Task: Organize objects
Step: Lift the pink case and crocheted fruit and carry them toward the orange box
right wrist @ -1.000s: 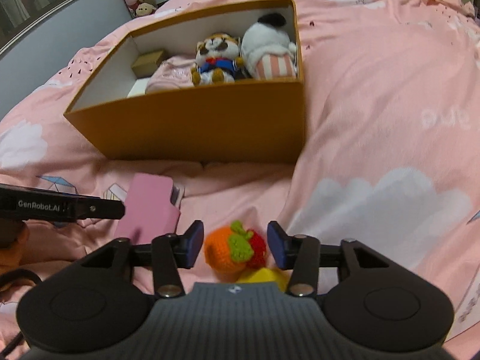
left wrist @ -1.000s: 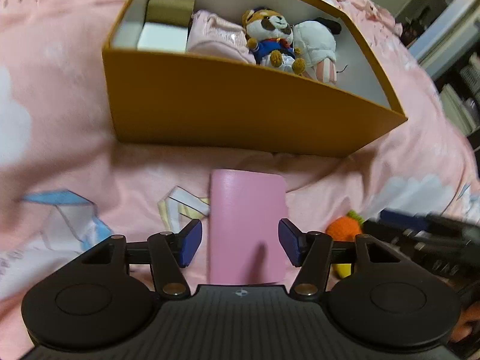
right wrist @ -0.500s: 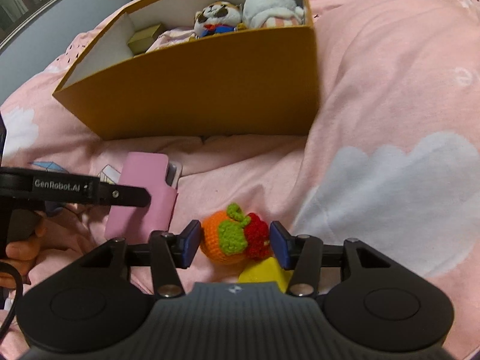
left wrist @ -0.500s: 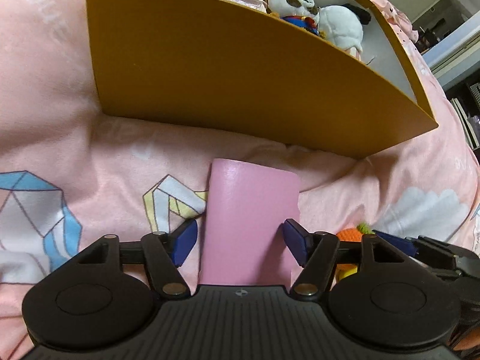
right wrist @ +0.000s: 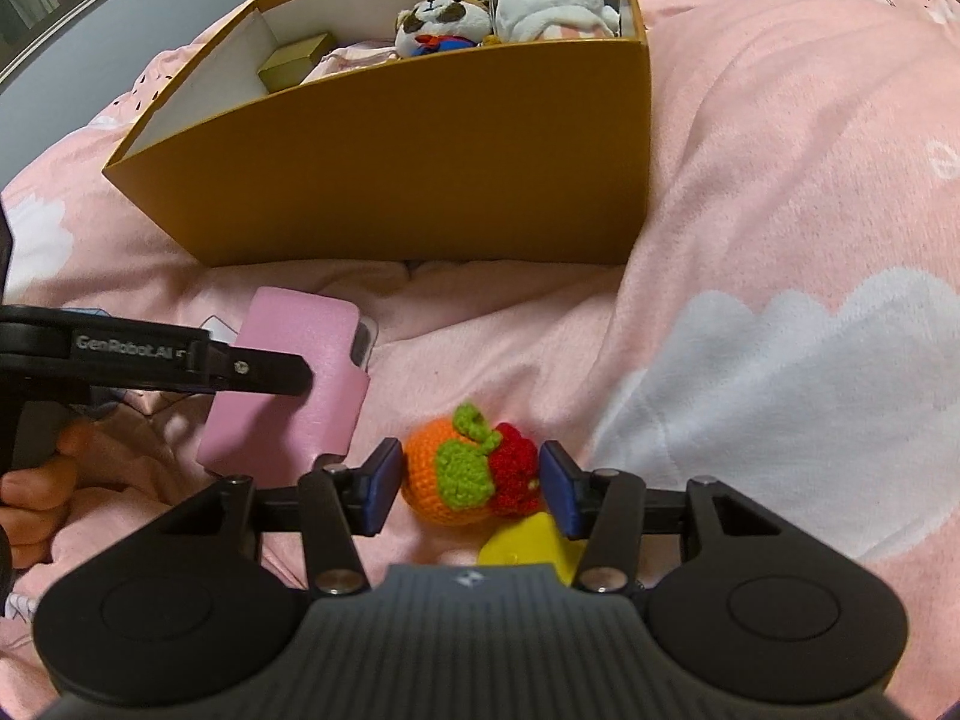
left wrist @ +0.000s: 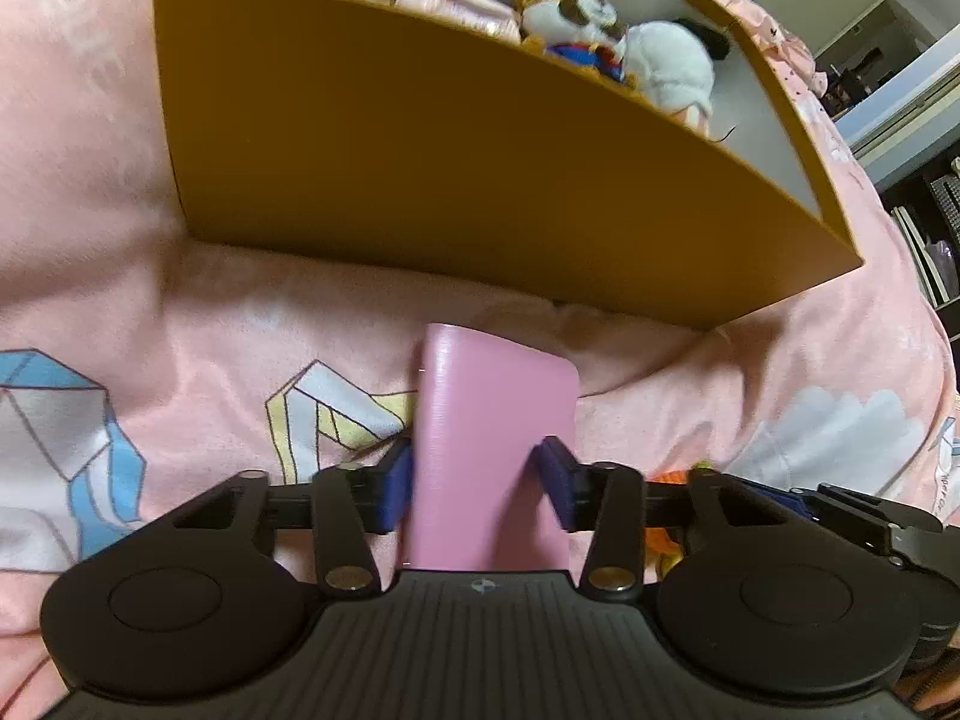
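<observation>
I have two sets of tongs working over a bed covered in a pink quilt.

**Left tongs.** The blue pads sit against both long edges of the pink wallet, with no gap visible on either side. I read this as a closed grip on the wallet, low on its near half. The wallet's far end points toward the orange box and appears to lie on or just above the quilt; I cannot tell whether it is lifted. In the right wrist view, a grey edge shows at the wallet's far corner, which I take to be a phone or card inside.

- Handling: it looks like a stiff, smooth-faced case and I judge it light. Smooth faces can slip, so hold across the narrow width as now, near the middle, and keep it level so nothing slides out.

**Right tongs.** The jaws stand at medium width around the crocheted fruit, an orange and red knitted piece with a green leaf. The pads are very close to both sides; I cannot confirm firm contact. A yellow object lies just beneath, partly hidden by the tongs.

- Handling: soft, light and compressible. It will deform under pressure, so close through its widest part.

**Destination.** The orange box lies just beyond both items. It already contains two plush toys, a folded pink cloth and a small tan carton.
</observation>
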Available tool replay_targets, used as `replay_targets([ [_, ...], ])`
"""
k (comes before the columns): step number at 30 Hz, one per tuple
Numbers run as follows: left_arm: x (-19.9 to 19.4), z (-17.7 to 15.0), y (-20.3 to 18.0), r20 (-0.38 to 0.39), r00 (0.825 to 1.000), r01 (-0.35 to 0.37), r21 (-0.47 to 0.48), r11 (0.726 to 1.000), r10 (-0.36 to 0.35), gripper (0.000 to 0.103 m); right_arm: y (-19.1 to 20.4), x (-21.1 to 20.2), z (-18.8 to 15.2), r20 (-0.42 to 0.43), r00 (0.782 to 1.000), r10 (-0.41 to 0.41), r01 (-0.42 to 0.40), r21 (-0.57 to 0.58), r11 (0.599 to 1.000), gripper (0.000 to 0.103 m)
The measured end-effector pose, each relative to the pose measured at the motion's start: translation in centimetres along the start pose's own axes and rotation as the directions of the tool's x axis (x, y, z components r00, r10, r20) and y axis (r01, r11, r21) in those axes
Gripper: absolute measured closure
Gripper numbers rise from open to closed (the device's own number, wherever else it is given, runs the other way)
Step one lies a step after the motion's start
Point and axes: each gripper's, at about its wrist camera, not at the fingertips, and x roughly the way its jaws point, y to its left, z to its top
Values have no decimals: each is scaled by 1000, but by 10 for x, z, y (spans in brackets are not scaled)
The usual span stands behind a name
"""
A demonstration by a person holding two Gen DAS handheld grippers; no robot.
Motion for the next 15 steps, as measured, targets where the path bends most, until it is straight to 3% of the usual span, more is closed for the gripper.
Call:
replay_targets([
  [5,-17,-4,-10,42,999,15,36,999,-17,75,0,0,-1,0,1000,-2,2,-1,1000,52],
  [10,-22,-5,-20,44,998,38,95,995,-43,80,1,0,-1,-2,1000,-5,5,-1,1000,52],
  [15,-3,-4,-22,1,998,68,79,995,-68,79,2,2,-1,-3,1000,-8,8,-5,1000,52],
])
